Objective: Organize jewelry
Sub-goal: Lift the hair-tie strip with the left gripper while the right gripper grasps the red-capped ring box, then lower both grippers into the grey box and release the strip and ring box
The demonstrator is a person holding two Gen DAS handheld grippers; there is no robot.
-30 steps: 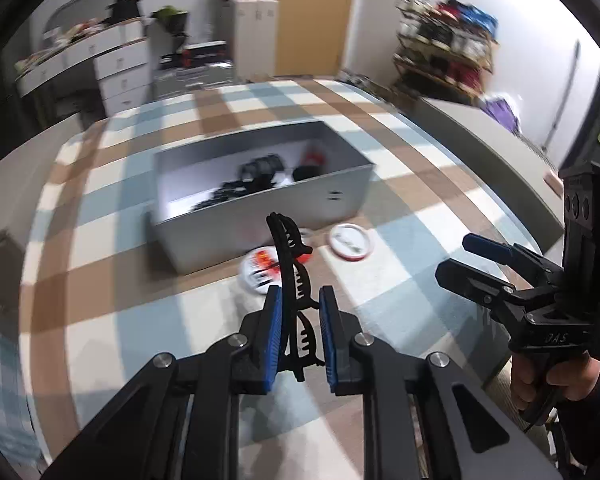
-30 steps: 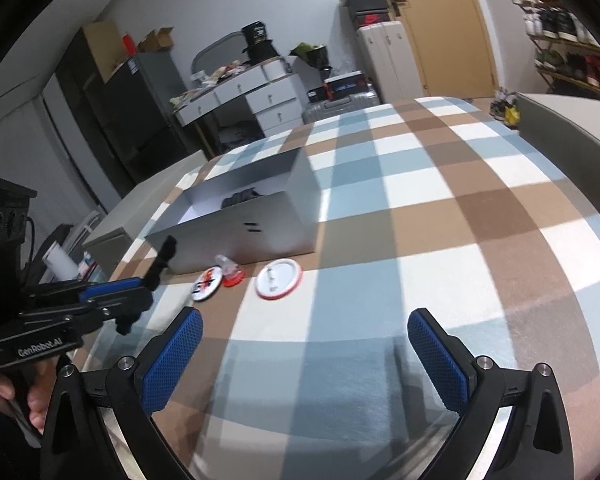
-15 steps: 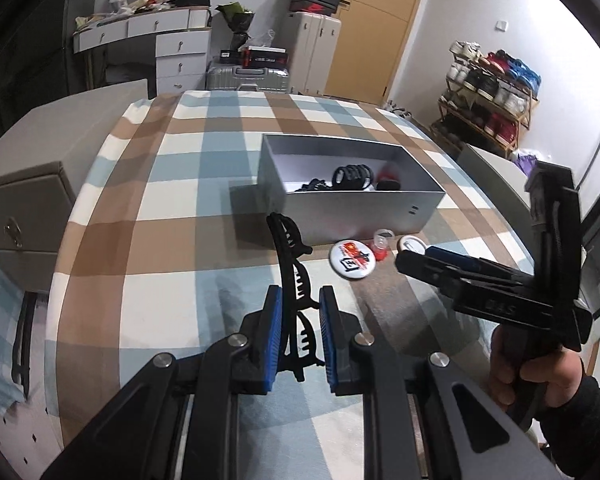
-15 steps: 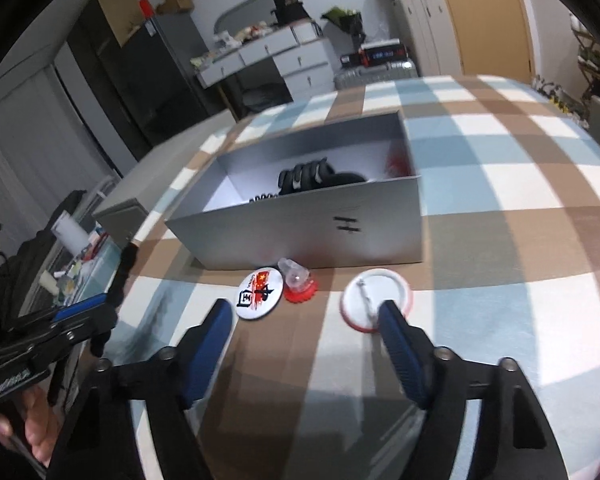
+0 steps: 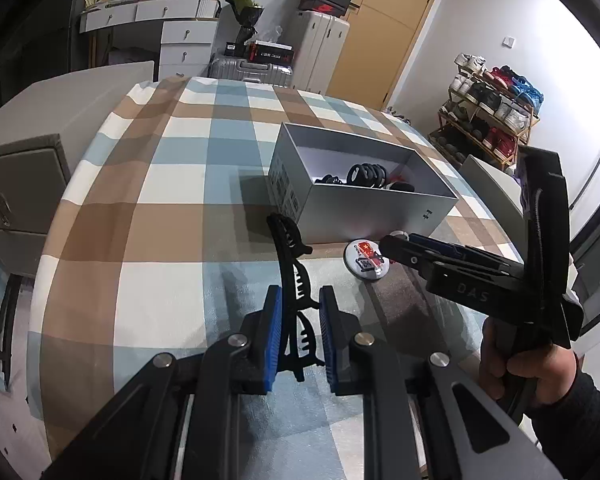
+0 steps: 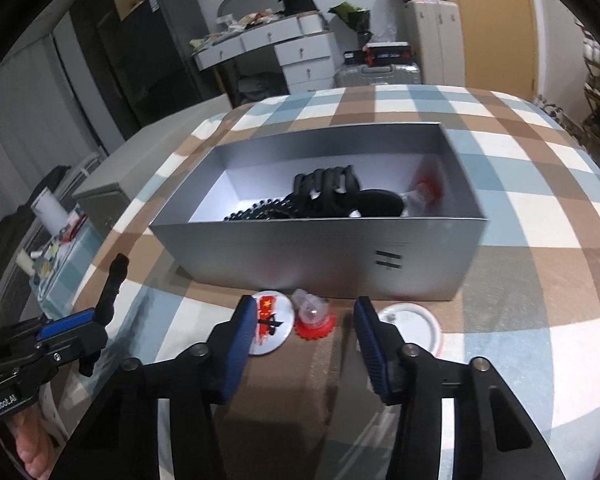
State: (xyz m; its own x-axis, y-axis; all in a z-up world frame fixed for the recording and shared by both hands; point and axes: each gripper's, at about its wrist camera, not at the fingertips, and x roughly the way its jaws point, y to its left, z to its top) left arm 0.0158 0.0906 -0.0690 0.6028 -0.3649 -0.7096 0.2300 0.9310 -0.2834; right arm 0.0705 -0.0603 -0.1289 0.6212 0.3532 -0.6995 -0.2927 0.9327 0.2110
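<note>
My left gripper [image 5: 299, 312] is shut on a black hair clip [image 5: 290, 256] and holds it above the checked table, left of the grey box [image 5: 376, 210]; it also shows at the left of the right wrist view [image 6: 76, 326]. The box [image 6: 328, 256] holds black hair ties [image 6: 326, 190] and a red piece. My right gripper [image 6: 306, 330] is open, low over a small red and clear ornament [image 6: 314, 318] in front of the box. A round badge with a red flag [image 6: 268, 328] lies to its left, a white red-rimmed badge [image 6: 410, 326] to its right.
The table has a checked cloth [image 5: 172, 216] of brown, blue and white. A grey cabinet [image 5: 24, 184] stands off its left edge. A shoe rack [image 5: 488, 120], a white dresser [image 6: 300, 56] and suitcases stand behind.
My right gripper has moved in toward the box and down over the red ornament, its jaws narrower than before. My left gripper has swung left with the hair clip still in it.
</note>
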